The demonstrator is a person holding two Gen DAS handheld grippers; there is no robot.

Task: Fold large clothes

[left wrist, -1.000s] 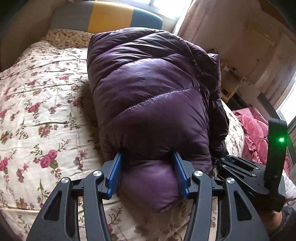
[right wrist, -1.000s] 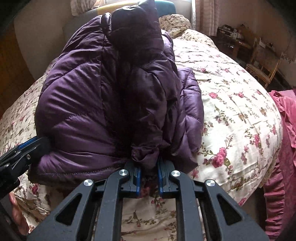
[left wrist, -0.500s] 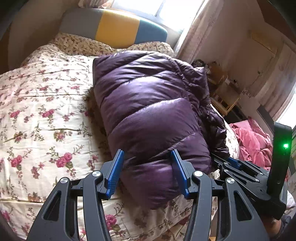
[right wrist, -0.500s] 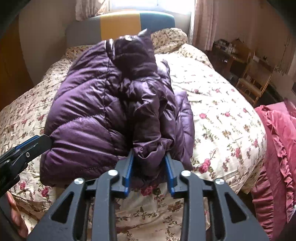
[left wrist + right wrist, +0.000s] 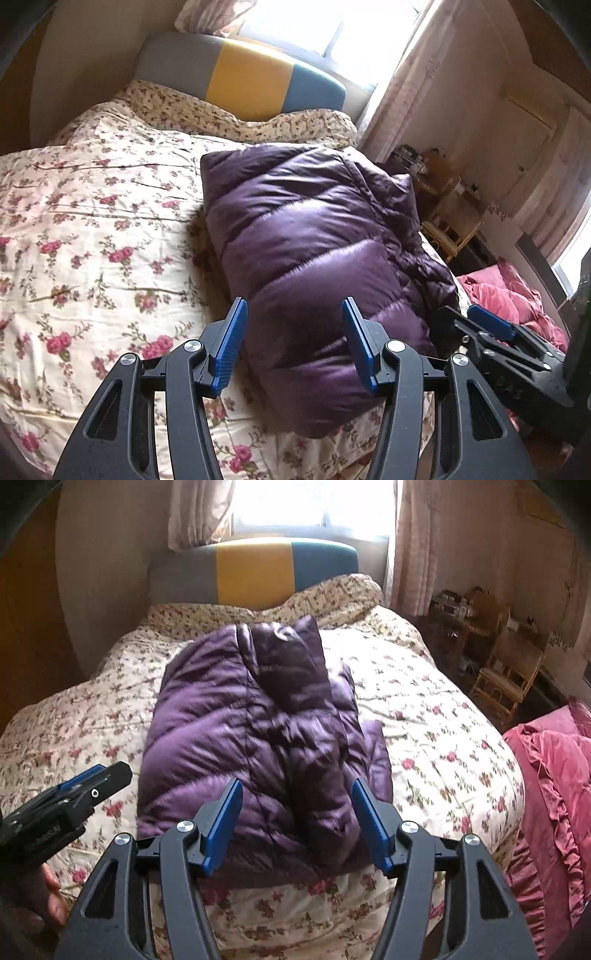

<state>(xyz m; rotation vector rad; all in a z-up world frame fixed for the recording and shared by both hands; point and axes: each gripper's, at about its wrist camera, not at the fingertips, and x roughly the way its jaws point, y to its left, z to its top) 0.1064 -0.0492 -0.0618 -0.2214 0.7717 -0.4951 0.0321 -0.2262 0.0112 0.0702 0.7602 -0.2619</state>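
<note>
A purple quilted down jacket (image 5: 310, 258) lies folded in a thick bundle on the floral bedspread (image 5: 92, 240), near the bed's front edge. It also shows in the right wrist view (image 5: 251, 731), with a sleeve folded over its right side. My left gripper (image 5: 293, 314) is open and empty, raised just above and in front of the bundle's near end. My right gripper (image 5: 295, 794) is open and empty too, held just before the near end. The right gripper also shows in the left wrist view (image 5: 491, 325), and the left gripper in the right wrist view (image 5: 88, 775).
A headboard (image 5: 255, 568) in grey, yellow and teal stands at the far end under a bright window. A pink ruffled blanket (image 5: 554, 782) lies right of the bed. Wicker furniture (image 5: 506, 679) stands at the right wall. The bed's front edge is just below the grippers.
Both grippers have let go of the jacket, opened wide and pulled back and up. The folded bundle now lies at rest on the bed.
</note>
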